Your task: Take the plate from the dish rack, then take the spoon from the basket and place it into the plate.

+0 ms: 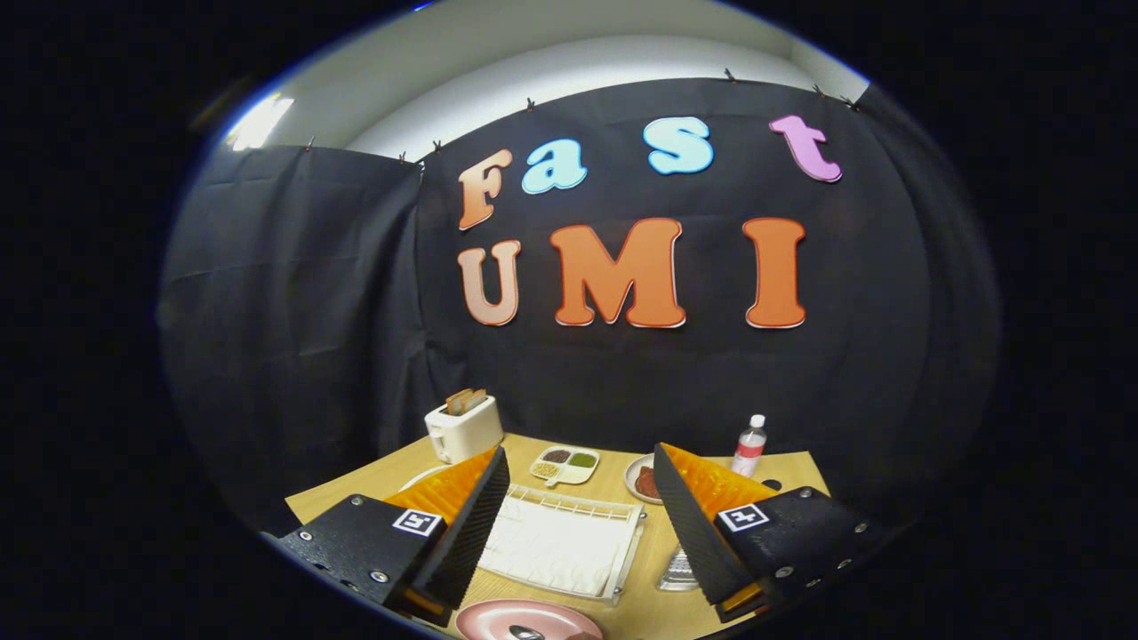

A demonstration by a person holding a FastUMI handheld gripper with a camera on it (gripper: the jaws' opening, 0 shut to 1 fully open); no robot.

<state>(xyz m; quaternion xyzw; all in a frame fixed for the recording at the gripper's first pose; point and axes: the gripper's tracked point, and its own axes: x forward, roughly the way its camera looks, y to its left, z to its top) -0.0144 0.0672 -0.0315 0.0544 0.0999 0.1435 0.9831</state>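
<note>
A pink plate [498, 620] lies flat on the wooden table [640, 613], close below and between the finger bases. On it rests a small shiny piece that looks like the spoon [526, 633]; most of it is cut off from view. The white dish rack [569, 542] with a white mat stands just beyond the plate, between the two fingers. A silvery mesh basket [677, 576] peeks out beside the right finger, partly hidden by it. My gripper [580, 452] is open wide above the table, with nothing between the fingers.
At the back of the table stand a white toaster [462, 428] with toast, a divided dish [565, 464] of grains, a plate of food [642, 480] and a water bottle [749, 446]. Black cloth walls close in behind and to the left.
</note>
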